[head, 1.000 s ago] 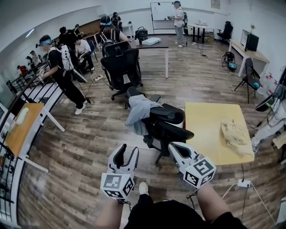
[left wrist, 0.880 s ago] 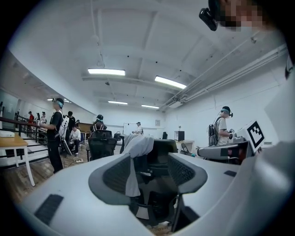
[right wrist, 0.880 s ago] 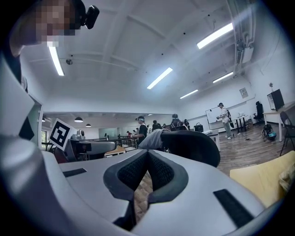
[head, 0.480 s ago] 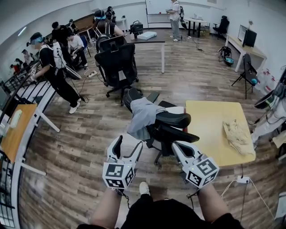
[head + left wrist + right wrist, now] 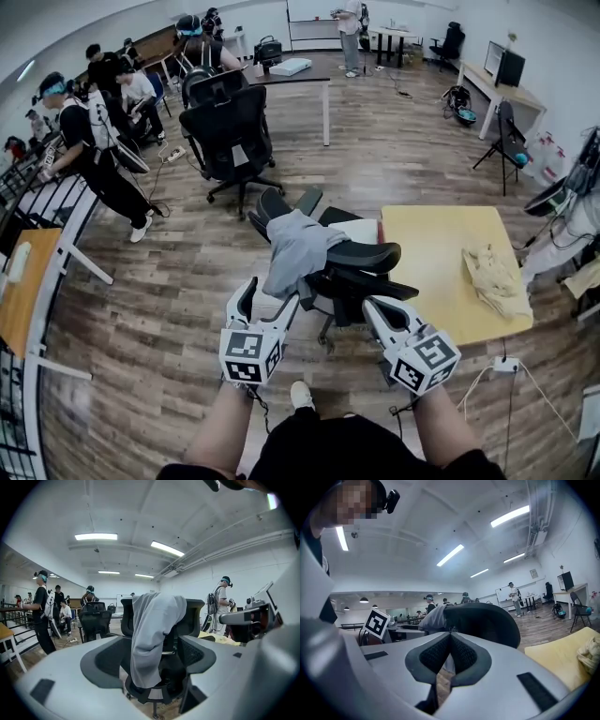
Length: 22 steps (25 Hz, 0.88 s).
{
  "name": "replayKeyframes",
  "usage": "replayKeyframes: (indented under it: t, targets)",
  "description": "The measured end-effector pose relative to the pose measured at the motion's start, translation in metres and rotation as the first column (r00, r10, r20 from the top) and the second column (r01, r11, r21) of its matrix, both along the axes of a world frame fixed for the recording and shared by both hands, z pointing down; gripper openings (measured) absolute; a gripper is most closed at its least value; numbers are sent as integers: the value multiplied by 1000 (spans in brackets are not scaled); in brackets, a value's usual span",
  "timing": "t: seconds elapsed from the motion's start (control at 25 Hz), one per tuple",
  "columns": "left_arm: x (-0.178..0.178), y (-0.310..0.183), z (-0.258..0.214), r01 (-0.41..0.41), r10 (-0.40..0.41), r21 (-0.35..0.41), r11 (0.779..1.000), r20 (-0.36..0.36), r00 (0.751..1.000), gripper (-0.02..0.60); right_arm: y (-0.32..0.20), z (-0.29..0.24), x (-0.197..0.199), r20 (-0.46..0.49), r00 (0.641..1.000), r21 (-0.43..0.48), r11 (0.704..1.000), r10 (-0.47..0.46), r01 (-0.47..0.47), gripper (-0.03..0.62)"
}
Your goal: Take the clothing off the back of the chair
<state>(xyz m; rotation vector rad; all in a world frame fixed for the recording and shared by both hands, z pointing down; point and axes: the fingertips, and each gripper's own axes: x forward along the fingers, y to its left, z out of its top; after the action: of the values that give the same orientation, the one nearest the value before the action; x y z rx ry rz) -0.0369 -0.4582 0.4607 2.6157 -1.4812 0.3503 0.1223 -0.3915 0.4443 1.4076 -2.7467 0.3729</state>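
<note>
Left gripper (image 5: pixel 272 294): jaws wide and opening, nothing between the pads. Grey garment (image 5: pixel 292 246): draped over the back of the black office chair (image 5: pixel 364 269), beyond the left gripper's gap, not touching it. Right gripper (image 5: pixel 375 307): jaws closed together, empty, near the chair.

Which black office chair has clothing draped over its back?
The chair beside the yellow table: a grey garment hangs over its back. The farther chair has none.

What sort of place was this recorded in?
Likely a shared office or lab workspace: wheeled office chairs, a yellow table, a monitor, and other people wearing headgear.
</note>
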Motion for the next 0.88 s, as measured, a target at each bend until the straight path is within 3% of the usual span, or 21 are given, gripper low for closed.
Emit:
replayKeyframes:
  t: [0.4,0.48,0.56,0.64,0.88]
  targets:
    - [8,-23,10,-34,34,-15,999,23,999,354,-8,1,10,-6,998,-6,998,60,-60,12]
    - [7,-25,9,-23,23,-8,1000,26,999,304,-7,1,13,-5,998,-5,998,68,-68,12]
    - [5,-25,7,3,-3,5,1000,29,1000,155,-5,1,16,-3,997,-3,997,72,-72,12]
    - [3,-23,6,24,-24,9,1000,29,999,70,-3,0,19,0,997,-1,997,74,-74,12]
    - [6,-12,1,41,-41,-15,999,-3,999,54,8,-4,29,14,997,7,998,70,-70,12]
